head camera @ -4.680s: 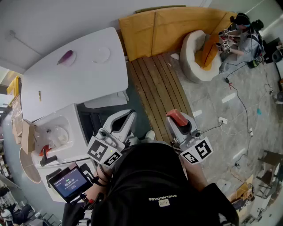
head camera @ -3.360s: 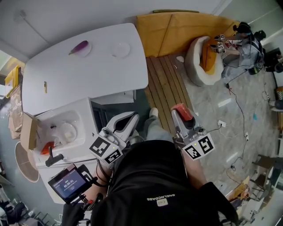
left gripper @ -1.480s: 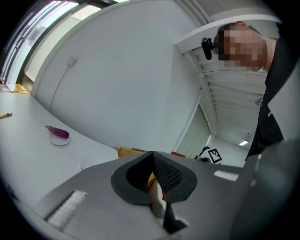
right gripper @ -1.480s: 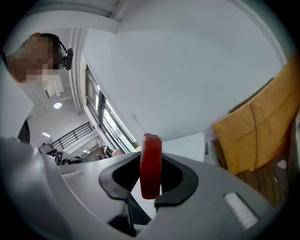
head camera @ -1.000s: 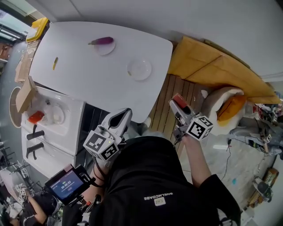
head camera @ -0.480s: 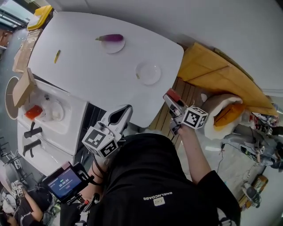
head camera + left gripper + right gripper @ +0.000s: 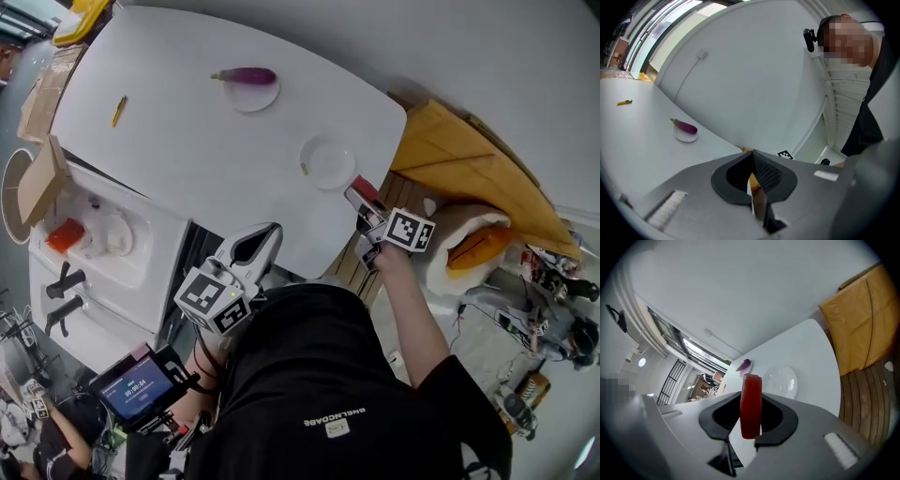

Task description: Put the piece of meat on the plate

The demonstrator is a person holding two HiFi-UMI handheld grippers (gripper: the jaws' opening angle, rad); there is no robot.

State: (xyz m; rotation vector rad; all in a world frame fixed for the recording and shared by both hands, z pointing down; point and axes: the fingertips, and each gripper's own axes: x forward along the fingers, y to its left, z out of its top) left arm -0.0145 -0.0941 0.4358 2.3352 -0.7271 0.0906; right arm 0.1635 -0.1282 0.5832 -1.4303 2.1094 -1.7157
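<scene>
Holds the left gripper [image 7: 267,234] nearest, low beside the body at the near edge of the worktop [image 7: 187,150], jaws together with nothing between them. Grips the meat [image 7: 751,404] in the right gripper [image 7: 362,199], a little farther out over the worktop's right edge: jaws clamped on the two flat sides of the red slab, which stands on edge and sticks out past the tips. Carries the meat in the air just beside the near rim of the plate [image 7: 328,161], not on it. Has the plate straight ahead of the right jaws, lying flat and bare close to the worktop's right side. Shows, farther along the white top and well apart from the first, a second plate [image 7: 255,94] with an aubergine [image 7: 246,75] lying across it. Ends farthest left with a small yellow thing [image 7: 118,111], too small to name, alone on the bare surface.
</scene>
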